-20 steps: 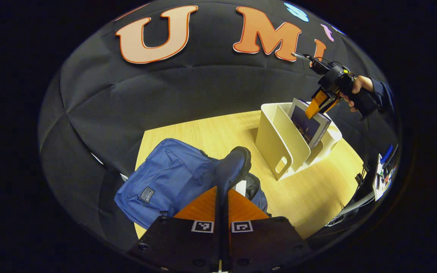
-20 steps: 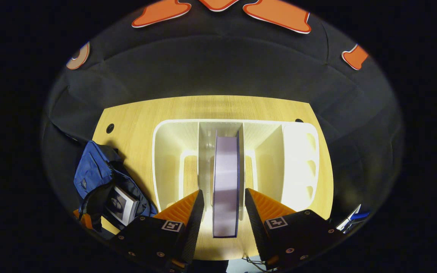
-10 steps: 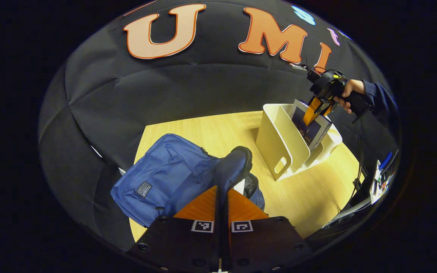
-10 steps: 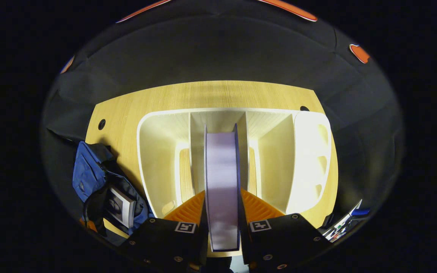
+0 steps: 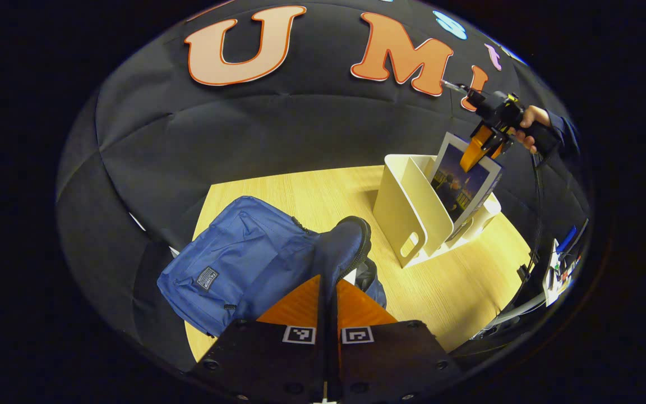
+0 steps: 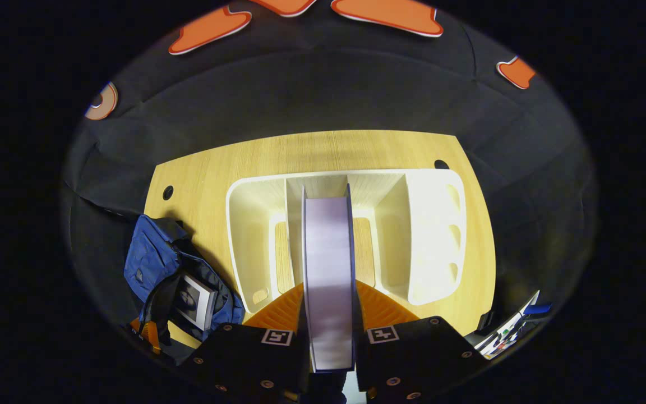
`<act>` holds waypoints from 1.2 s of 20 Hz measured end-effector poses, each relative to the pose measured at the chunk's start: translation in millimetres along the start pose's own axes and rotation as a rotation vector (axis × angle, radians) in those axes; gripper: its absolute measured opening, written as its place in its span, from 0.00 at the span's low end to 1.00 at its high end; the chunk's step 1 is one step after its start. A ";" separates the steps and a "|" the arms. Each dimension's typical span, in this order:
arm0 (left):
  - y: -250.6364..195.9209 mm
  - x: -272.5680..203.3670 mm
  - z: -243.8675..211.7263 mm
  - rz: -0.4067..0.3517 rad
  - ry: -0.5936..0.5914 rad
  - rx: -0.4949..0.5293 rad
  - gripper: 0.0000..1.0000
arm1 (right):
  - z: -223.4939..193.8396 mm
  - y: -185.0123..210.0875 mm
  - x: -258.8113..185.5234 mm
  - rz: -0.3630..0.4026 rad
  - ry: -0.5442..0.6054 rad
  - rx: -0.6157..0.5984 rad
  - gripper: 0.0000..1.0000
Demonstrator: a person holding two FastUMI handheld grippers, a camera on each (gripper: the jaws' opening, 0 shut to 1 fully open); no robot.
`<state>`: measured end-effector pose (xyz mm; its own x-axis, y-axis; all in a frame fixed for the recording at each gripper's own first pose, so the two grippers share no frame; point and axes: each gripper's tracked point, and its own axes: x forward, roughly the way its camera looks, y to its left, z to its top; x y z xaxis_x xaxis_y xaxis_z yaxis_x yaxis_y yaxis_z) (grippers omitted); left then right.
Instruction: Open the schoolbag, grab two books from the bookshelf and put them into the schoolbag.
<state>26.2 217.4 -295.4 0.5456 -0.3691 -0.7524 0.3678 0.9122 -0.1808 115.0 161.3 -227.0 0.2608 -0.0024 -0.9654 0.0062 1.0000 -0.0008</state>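
Note:
A blue schoolbag (image 5: pixel 244 258) lies on the wooden table, its dark flap (image 5: pixel 341 249) lifted by my left gripper (image 5: pixel 327 292), which is shut on it. In the right gripper view the schoolbag (image 6: pixel 157 266) gapes open with one book (image 6: pixel 193 296) inside. My right gripper (image 6: pixel 328 306) is shut on a second book (image 6: pixel 328 264), seen from its white page edge, raised partly out of the cream bookshelf (image 6: pixel 429 235). In the left gripper view that book (image 5: pixel 463 182) shows a dark picture cover, held at its top by the right gripper (image 5: pixel 477 151) above the bookshelf (image 5: pixel 413 207).
A person's hand (image 5: pixel 530 120) holds the right gripper at the far right. The bookshelf has several upright dividers and a side wall with slots (image 6: pixel 455 233). Small items (image 6: pixel 516 328) lie off the table's right edge. Bare table (image 5: pixel 452 286) lies between bag and bookshelf.
My right gripper closed on the book in the bookshelf and has lifted it upward, so it now stands higher out of its slot. The left gripper keeps holding the bag flap.

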 end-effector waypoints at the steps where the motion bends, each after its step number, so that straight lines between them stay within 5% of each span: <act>1: -0.1 0.4 0.7 -0.001 -0.001 0.000 0.03 | 2.3 -0.9 -13.3 0.006 -0.016 0.001 0.34; 14: 1.3 -2.5 1.1 -0.012 -0.007 0.029 0.03 | 7.6 -13.2 -138.9 0.038 -0.171 0.002 0.33; 22: 3.2 -6.7 6.1 0.018 0.000 0.079 0.02 | -36.1 46.8 -131.6 0.264 -0.173 0.058 0.33; 23: 3.6 -7.8 6.4 0.022 0.000 0.081 0.03 | -37.4 52.6 -127.7 0.284 -0.175 0.065 0.23; 24: 3.6 -8.3 5.2 0.024 0.001 0.080 0.03 | -41.1 55.2 -122.9 0.301 -0.169 0.075 0.31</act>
<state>27.0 222.8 -286.5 0.5542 -0.3469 -0.7567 0.4133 0.9037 -0.1116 43.6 217.1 -119.1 0.4176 0.2857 -0.8625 -0.0262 0.9527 0.3029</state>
